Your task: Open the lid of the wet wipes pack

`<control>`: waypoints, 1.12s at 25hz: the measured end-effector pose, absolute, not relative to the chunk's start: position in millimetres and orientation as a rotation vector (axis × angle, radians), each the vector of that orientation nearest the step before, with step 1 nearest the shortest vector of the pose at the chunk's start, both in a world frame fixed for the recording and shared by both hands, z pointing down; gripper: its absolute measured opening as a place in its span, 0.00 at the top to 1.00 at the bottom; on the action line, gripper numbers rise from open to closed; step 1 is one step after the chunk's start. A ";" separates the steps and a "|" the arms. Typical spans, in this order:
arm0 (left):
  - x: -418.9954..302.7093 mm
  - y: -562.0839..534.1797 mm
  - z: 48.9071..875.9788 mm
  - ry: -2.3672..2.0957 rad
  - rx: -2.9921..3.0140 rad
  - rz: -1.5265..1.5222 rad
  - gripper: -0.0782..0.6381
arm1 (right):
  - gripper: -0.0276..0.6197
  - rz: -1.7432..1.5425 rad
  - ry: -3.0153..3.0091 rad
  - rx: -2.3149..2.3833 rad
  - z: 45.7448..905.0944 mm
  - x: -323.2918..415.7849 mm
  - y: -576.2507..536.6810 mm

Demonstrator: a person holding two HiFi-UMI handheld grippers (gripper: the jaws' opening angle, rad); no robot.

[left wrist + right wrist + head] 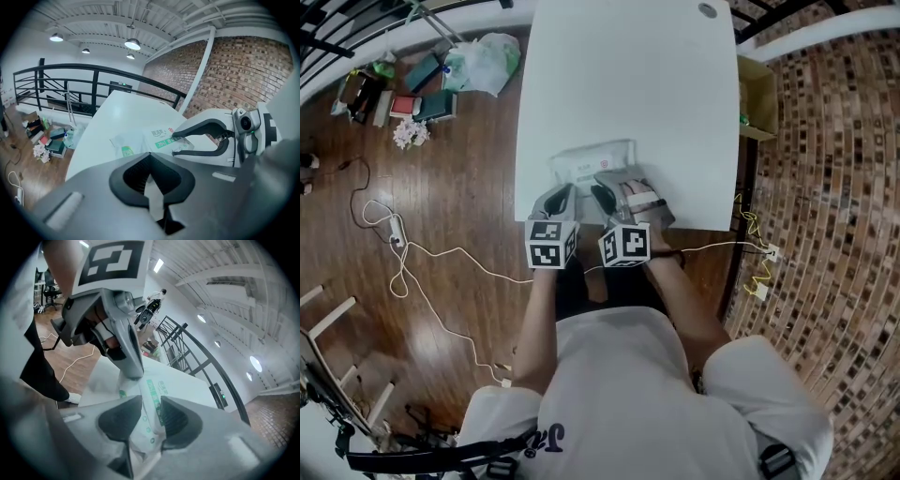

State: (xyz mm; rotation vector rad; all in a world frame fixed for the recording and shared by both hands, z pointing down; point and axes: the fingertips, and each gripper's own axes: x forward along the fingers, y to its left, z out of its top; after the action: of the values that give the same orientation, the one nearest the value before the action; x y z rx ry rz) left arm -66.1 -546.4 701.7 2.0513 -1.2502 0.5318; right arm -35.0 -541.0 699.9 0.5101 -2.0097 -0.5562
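My left gripper (560, 197) has its fingers clenched on the near edge of the wet wipes pack (592, 163). Just beside it, my right gripper (615, 191) has its fingers released and spread, with the pack between them. The pack lies at the near edge of the white bench (623, 75).

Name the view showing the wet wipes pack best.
Left gripper view: the wet wipes pack shows its printed top, mostly uncovered. Head view: small, near edge covered. Right gripper view: a strip inside the open right gripper.
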 end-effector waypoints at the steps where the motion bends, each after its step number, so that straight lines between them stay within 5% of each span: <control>1: -66.0 -546.8 701.7 -1.252 2.053 0.531 0.87 | 0.79 -0.567 -2.007 0.508 700.3 -35.2 -541.2; 8: -63.0 -546.5 702.6 -1.239 2.040 0.547 0.87 | 0.95 -0.570 -2.034 0.599 655.6 -33.1 -549.5; 16: -61.5 -547.2 704.2 -1.238 2.006 0.559 0.87 | 0.93 -0.264 -2.106 0.488 662.2 -50.0 -648.4; 23: -63.9 -550.2 703.7 -1.250 1.985 0.532 0.87 | 0.97 0.342 -2.061 0.284 744.1 -56.1 -662.6; 28: -69.5 -549.2 704.1 -1.248 1.995 0.527 0.87 | 0.97 0.351 -2.056 0.365 741.0 -60.9 -669.7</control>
State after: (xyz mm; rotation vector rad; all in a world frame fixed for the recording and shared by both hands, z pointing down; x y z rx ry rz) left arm -69.5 -549.2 704.1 1.9948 -1.2483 0.5270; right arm -60.9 -669.7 741.0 0.3646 -2.0560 0.3508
